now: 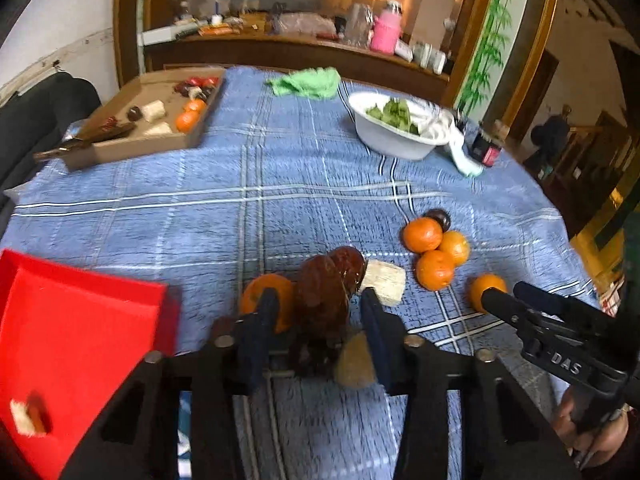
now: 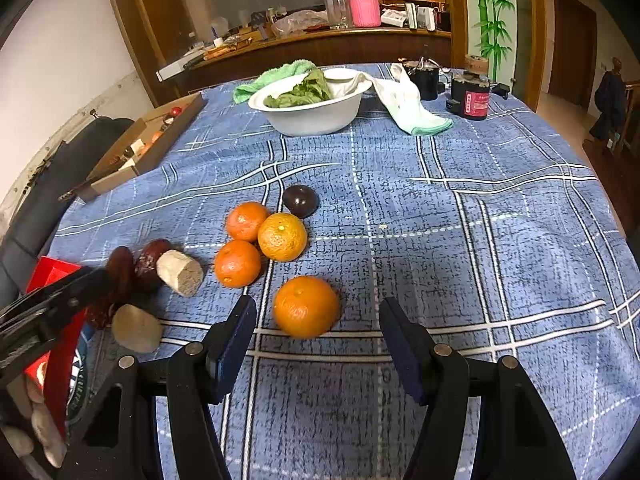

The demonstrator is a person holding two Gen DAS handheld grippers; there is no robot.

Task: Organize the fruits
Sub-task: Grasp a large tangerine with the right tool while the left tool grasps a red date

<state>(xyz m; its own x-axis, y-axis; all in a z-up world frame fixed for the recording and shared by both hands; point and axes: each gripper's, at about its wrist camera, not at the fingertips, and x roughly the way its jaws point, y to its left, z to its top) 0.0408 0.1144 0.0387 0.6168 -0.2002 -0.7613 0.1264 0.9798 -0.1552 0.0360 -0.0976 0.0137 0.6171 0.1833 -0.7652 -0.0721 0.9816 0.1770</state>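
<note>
In the left wrist view my left gripper (image 1: 318,300) is open, its fingers on either side of a dark red date (image 1: 320,300). A second date (image 1: 350,266), a pale cut chunk (image 1: 384,282) and an orange (image 1: 266,298) lie close by. A red tray (image 1: 76,336) sits at the left with a pale chunk in it. In the right wrist view my right gripper (image 2: 316,320) is open around a single orange (image 2: 306,306). Three oranges (image 2: 260,244) and a dark plum (image 2: 300,200) lie beyond it.
A white bowl of greens (image 2: 316,114) stands at the back, with a green cloth (image 2: 280,74) and a white cloth (image 2: 408,108). A cardboard box (image 1: 148,136) with food sits at the back left. Dark jars (image 2: 470,98) stand at the back right.
</note>
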